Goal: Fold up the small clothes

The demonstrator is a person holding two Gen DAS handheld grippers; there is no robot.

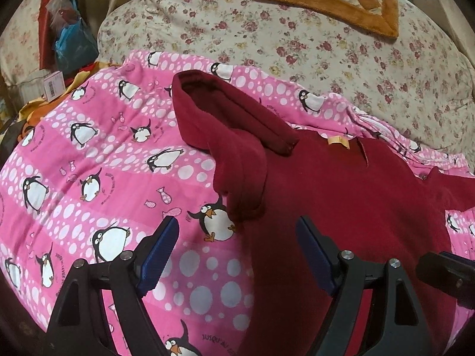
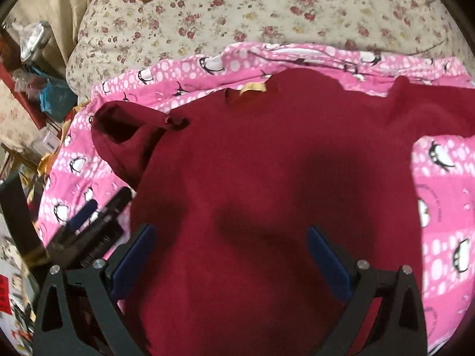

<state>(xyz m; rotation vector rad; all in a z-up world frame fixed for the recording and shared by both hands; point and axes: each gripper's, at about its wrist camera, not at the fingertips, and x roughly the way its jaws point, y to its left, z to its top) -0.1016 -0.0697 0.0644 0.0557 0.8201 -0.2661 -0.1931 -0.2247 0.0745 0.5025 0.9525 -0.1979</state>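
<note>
Left wrist: my left hand-held gripper (image 1: 237, 249) hangs wide open, empty, at the maroon sweater (image 1: 341, 201) edge. Right hand-held gripper (image 2: 228, 258) likewise open over its body. Next I'd pinch the bunched sleeve (image 1: 231, 136) cuff and lay it flat across the chest.

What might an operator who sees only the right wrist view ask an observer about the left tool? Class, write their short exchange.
Operator: In my view the left tool is a blur. Is it open?
Observer: Yes, the left tool is wide open and holds nothing.
Operator: What is under it?
Observer: One pad is over the blanket, the other over the sweater.
</note>
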